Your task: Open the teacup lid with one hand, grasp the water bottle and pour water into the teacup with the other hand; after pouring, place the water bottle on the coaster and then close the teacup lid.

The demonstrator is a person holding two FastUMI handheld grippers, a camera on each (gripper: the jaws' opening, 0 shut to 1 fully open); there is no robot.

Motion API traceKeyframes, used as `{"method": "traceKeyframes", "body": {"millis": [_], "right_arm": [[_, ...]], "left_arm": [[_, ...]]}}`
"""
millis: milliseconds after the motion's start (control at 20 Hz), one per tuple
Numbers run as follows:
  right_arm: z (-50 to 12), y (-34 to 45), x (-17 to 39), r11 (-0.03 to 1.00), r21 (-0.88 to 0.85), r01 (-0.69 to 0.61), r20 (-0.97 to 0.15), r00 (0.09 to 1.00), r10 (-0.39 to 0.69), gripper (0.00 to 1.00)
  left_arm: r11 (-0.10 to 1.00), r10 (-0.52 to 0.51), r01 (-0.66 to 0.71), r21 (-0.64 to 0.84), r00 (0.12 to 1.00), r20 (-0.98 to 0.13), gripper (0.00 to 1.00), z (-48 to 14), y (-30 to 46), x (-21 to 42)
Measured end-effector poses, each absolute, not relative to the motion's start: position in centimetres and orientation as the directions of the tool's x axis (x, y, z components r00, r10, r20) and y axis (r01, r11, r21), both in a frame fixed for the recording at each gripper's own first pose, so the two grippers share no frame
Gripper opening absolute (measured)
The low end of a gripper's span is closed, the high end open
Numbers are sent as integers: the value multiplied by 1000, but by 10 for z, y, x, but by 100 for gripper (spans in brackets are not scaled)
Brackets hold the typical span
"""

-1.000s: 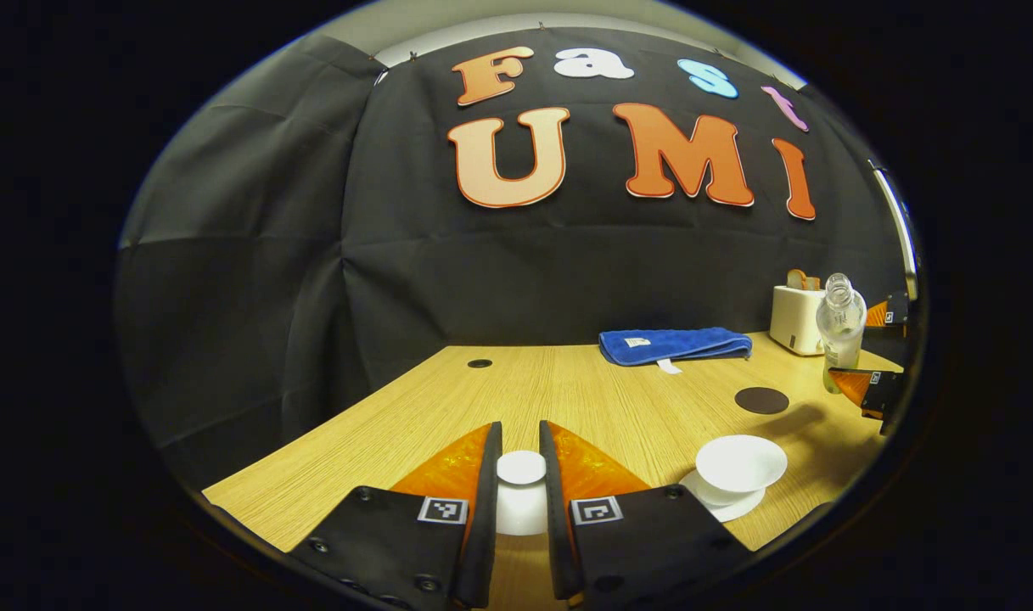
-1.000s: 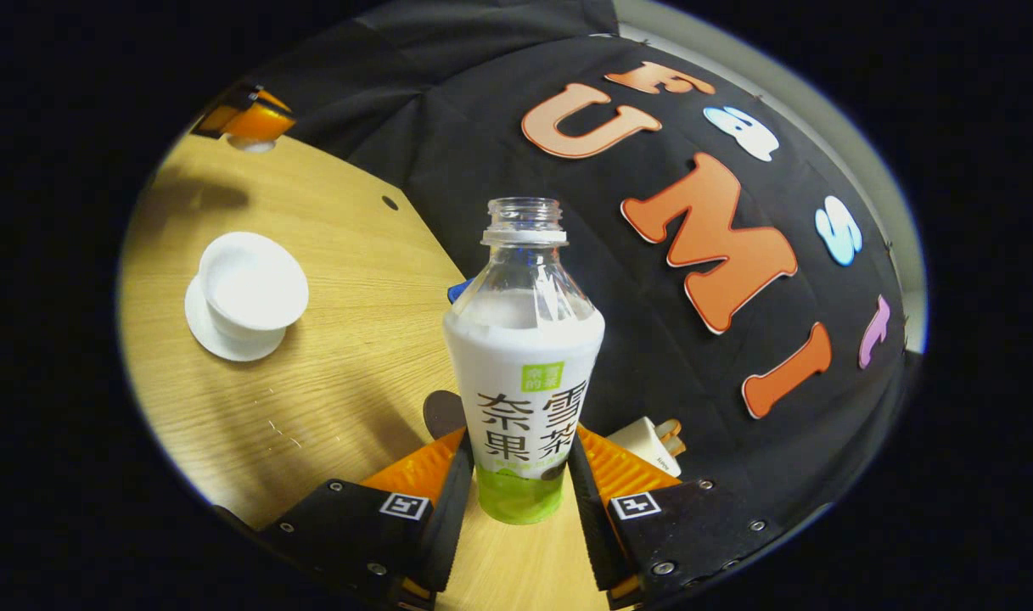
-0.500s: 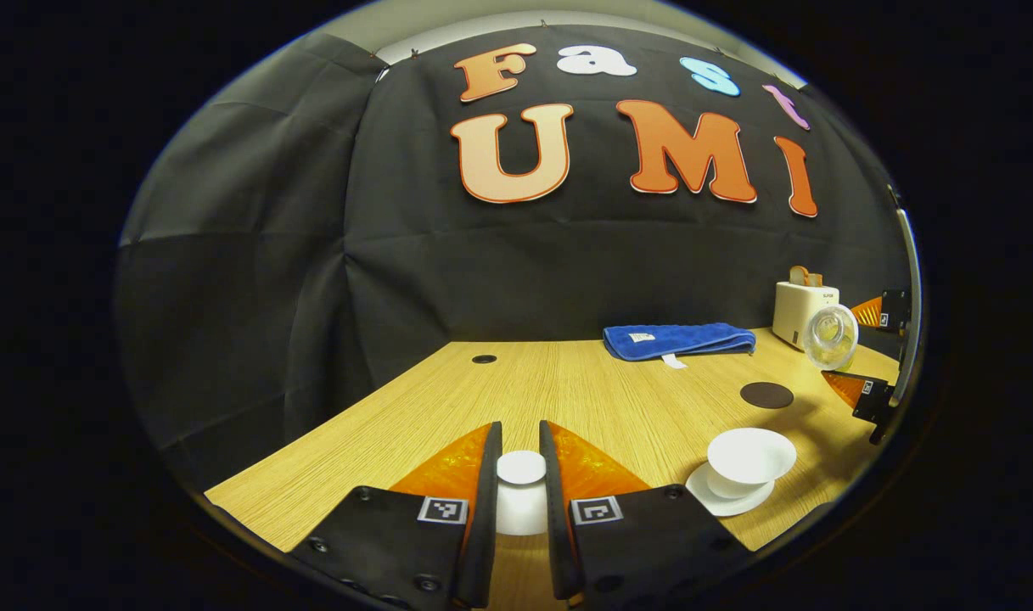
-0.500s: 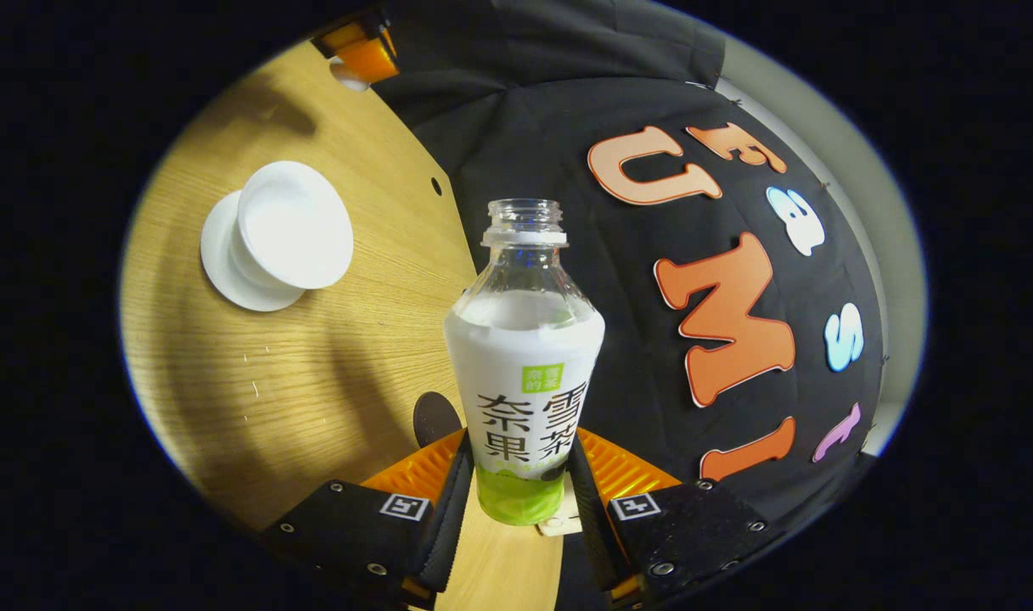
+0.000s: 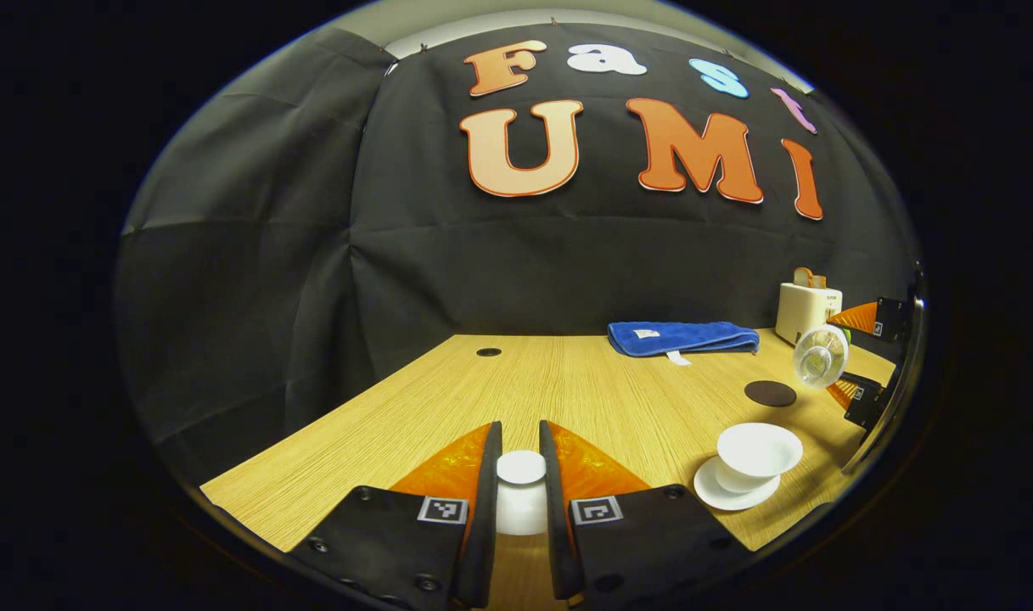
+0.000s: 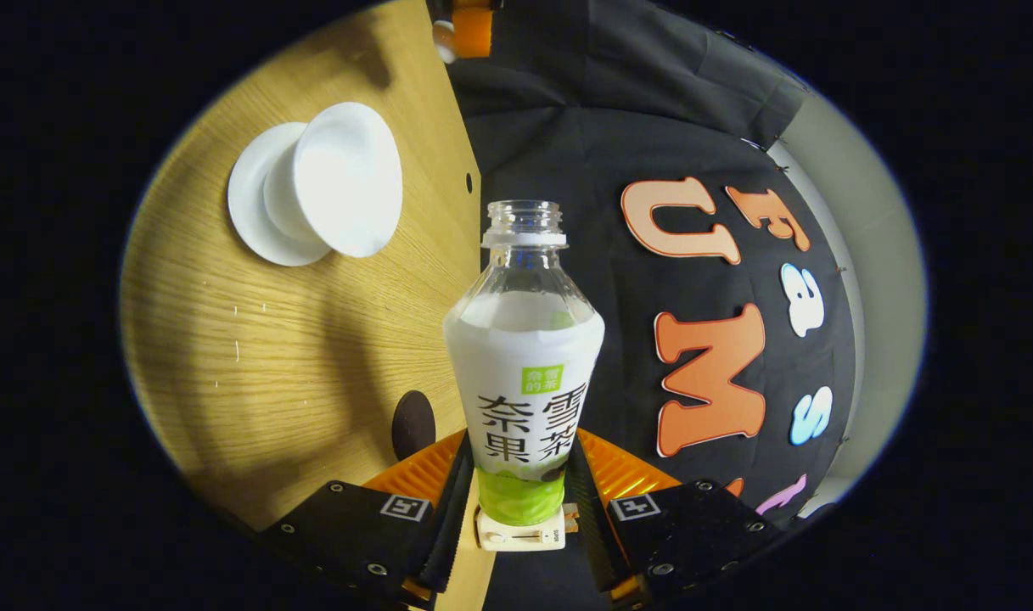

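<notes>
My left gripper (image 5: 520,437) is shut on the knob of the white teacup lid (image 5: 520,502), held above the wooden table (image 5: 567,395). The open white teacup (image 5: 758,450) stands on its saucer (image 5: 710,496) at the right of the left gripper view. Above and behind it hangs the uncapped water bottle (image 5: 820,356), tilted with its mouth turned toward the cup side. My right gripper (image 6: 520,445) is shut on the water bottle (image 6: 524,373) low on its labelled body. In the right gripper view the teacup (image 6: 346,191) lies upper left and the dark round coaster (image 6: 413,424) beside the left finger.
A folded blue towel (image 5: 682,337) and a small white appliance (image 5: 809,310) sit at the back of the table. The coaster (image 5: 770,393) lies between the towel and the cup. A small round hole (image 5: 488,351) marks the far table edge.
The right gripper has rolled the bottle further toward horizontal and brought it lower, nearer the teacup. The left gripper still holds the lid in much the same place.
</notes>
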State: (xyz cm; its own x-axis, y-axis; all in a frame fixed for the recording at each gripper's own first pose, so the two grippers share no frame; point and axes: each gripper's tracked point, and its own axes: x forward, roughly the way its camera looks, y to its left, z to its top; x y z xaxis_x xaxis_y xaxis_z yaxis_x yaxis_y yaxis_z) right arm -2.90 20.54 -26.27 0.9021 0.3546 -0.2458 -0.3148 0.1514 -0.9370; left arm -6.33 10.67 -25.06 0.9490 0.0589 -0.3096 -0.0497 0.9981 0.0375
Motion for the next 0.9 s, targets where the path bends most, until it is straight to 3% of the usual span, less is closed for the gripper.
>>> {"method": "traceKeyframes", "body": {"millis": [400,450,800,850,900], "right_arm": [[-244,213,-16,26,-991,-130,-110,919,379,66],[-241,214,-16,15,-994,-112,-98,918,384,63],[-227,219,-15,-29,-998,-50,-57,911,408,60],[-224,220,-14,-29,-999,-40,-48,912,408,63],[-217,219,-10,-33,-999,-30,-41,911,411,63]], "left_arm": [[997,75,-65,42,947,-313,30,-251,119,-70],[997,77,-67,41,947,-312,30,-251,120,-70],[997,77,-72,30,947,-310,28,-249,128,-75],[997,80,-74,32,948,-307,27,-247,130,-75],[997,83,-76,33,949,-303,30,-245,132,-76]]}}
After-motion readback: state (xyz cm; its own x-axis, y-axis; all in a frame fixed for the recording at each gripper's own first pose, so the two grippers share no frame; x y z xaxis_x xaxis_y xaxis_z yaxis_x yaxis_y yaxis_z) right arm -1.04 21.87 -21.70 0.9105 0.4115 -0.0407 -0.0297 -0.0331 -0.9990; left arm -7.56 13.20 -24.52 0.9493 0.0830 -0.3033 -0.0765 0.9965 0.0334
